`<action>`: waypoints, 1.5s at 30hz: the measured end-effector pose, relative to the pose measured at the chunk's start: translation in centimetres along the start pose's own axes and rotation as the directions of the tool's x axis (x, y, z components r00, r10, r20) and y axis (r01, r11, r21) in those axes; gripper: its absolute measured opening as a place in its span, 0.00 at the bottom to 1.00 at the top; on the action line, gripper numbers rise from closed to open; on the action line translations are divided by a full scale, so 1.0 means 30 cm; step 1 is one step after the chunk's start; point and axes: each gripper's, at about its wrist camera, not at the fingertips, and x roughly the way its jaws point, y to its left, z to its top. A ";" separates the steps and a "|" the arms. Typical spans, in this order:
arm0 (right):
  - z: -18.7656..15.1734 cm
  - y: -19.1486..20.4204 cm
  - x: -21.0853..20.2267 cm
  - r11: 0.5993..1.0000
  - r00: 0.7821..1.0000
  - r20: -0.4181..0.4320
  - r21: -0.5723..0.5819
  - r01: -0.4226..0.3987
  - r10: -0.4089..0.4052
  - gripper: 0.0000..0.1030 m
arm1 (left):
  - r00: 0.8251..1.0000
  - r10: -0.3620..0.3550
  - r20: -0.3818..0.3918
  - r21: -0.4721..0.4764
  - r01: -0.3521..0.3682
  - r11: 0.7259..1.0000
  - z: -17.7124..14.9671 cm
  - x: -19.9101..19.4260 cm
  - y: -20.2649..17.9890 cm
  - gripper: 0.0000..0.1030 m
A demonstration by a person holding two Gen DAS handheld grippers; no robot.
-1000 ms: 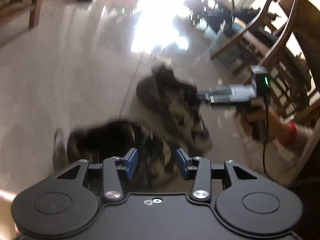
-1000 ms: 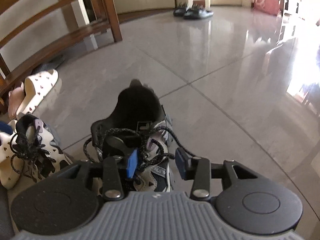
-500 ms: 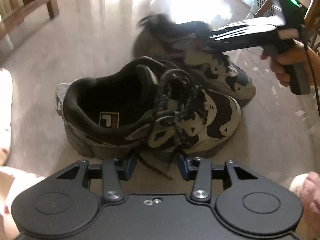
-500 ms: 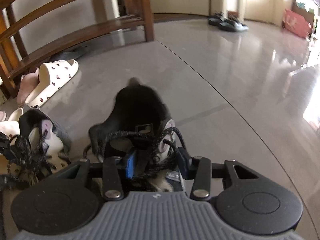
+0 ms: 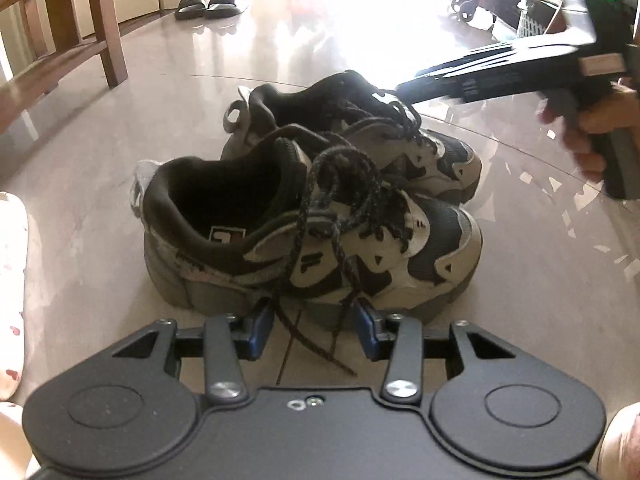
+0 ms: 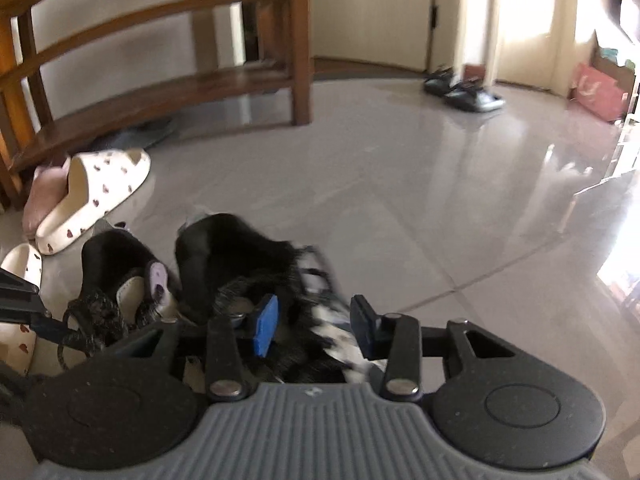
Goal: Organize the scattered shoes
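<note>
Shoes: two grey-and-black laced sneakers stand side by side on the tiled floor, toes to the right in the left wrist view, the near sneaker [image 5: 312,236] touching or all but touching the far sneaker [image 5: 360,128] behind it.

Left tongs [image 5: 314,320]: spread, nothing pinched. The near sneaker's sole edge sits at 12 o'clock just beyond the blue pads [image 5: 262,322], and its loose lace [image 5: 316,344] trails down between them without being gripped.

Right tongs [image 6: 314,326]: jaws partly apart, with the far sneaker's laced top [image 6: 280,276] lying between and beneath them. That view is blurred, so whether the pads press on it cannot be told. In the left wrist view this tool reaches in from 2 o'clock, its tip at the far sneaker's tongue.

Judgement on the step: the pair appears to be in the course of being set together. To do it well, the far sneaker should be settled with heel and toe level with its mate before release, and the trailing lace kept clear of the left pads so it is not dragged.

Other footwear noted: a white slipper with heart prints [image 6: 92,196] at 10 o'clock of the right tongs, near a wooden rack [image 6: 160,92]; a dark pair [image 6: 464,92] well apart at 1 o'clock by the door
</note>
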 end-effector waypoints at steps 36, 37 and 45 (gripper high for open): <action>0.009 0.209 -0.029 0.999 0.998 0.039 0.033 0.044 -0.045 0.45 | 0.930 0.332 0.159 -0.510 -0.211 0.834 -0.120 -0.397 0.259 0.42; 0.018 0.257 -0.044 1.000 0.999 0.047 0.015 0.000 -0.001 0.45 | 0.930 0.331 0.161 -0.523 -0.204 0.828 -0.128 -0.422 0.290 0.42; 0.122 0.651 -0.061 0.937 0.952 0.028 -0.192 -0.293 0.303 0.46 | 0.923 0.386 0.016 -0.424 -0.343 0.838 -0.221 -0.713 0.373 0.42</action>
